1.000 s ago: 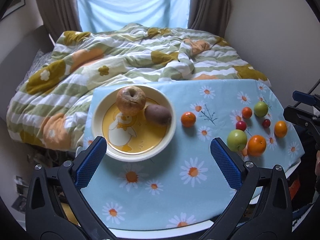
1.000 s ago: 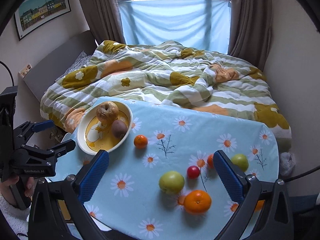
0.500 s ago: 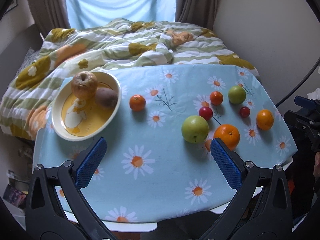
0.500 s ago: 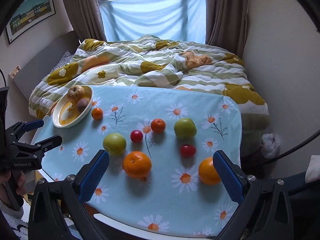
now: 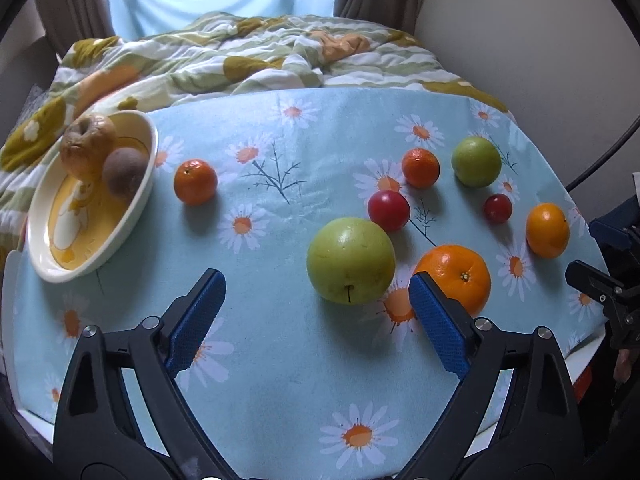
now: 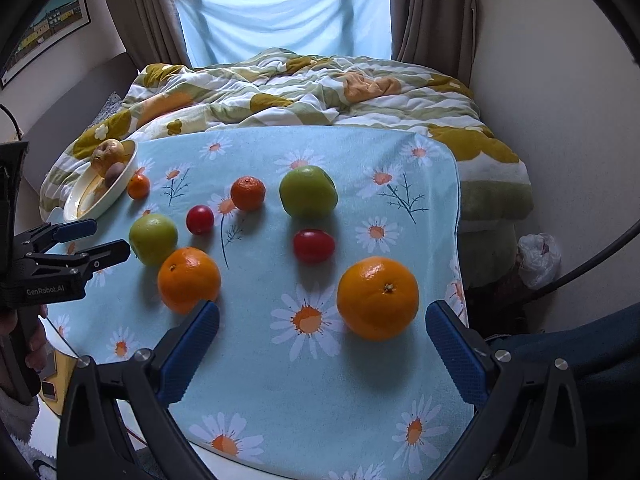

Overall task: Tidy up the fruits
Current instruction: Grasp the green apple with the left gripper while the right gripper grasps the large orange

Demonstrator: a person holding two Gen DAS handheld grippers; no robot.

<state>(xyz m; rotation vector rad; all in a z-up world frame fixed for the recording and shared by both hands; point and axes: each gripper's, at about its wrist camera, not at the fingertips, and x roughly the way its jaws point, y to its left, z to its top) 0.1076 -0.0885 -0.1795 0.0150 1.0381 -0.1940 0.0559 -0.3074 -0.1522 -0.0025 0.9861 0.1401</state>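
Both hand-held grippers (image 5: 316, 280) (image 6: 322, 316) spread, seemingly hovering.

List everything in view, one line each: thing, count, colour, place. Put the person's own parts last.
Round cream plate with yellow duck print: 1, table's left end.
Wrinkled brown apple: 1, on the plate.
Brown kiwi-like fruit: 1, on the plate, beside the wrinkled apple.
Green apples: 2, on the cloth.
Oranges: 2, large, right side.
Small tangerines: 2, one by the plate, one mid-table.
Red round fruits: 2, among the apples.
Light blue daisy tablecloth: 1, covers the table.
Green and mustard floral quilt: 1, on the bed behind.
Left gripper: blue fingers open, near the big green apple.
Right gripper: blue fingers open, near an orange.
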